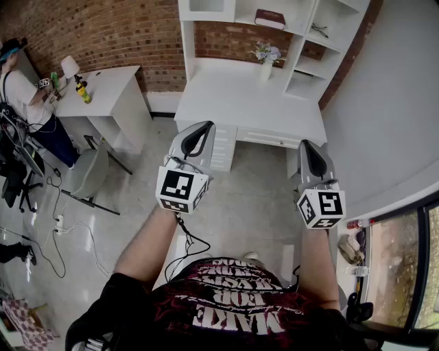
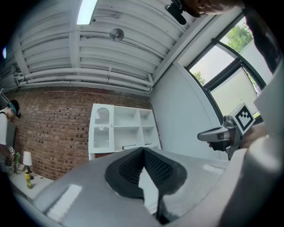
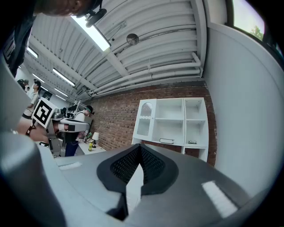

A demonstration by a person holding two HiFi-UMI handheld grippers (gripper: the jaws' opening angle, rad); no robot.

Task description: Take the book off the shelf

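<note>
Both tools are closed on nothing. The left tool (image 2: 143,151) and the right tool (image 3: 140,150) each show ribbed pads meeting at the tips, with only air ahead. They are held out in front of the person, well apart from the white shelf unit (image 1: 186,41) across the floor. The book (image 1: 269,18) lies flat in an upper compartment, above the bench (image 1: 247,110) and the vase of flowers (image 1: 266,55) standing on it.

The risk, as I judge it, starts at the jaws: if they arrive closed, they will only push the book deeper. A flat-lying book offers just a thin edge, so a shallow pinch could let it slip and drop onto the vase. Reaching high over the bench could also knock the flowers.
</note>
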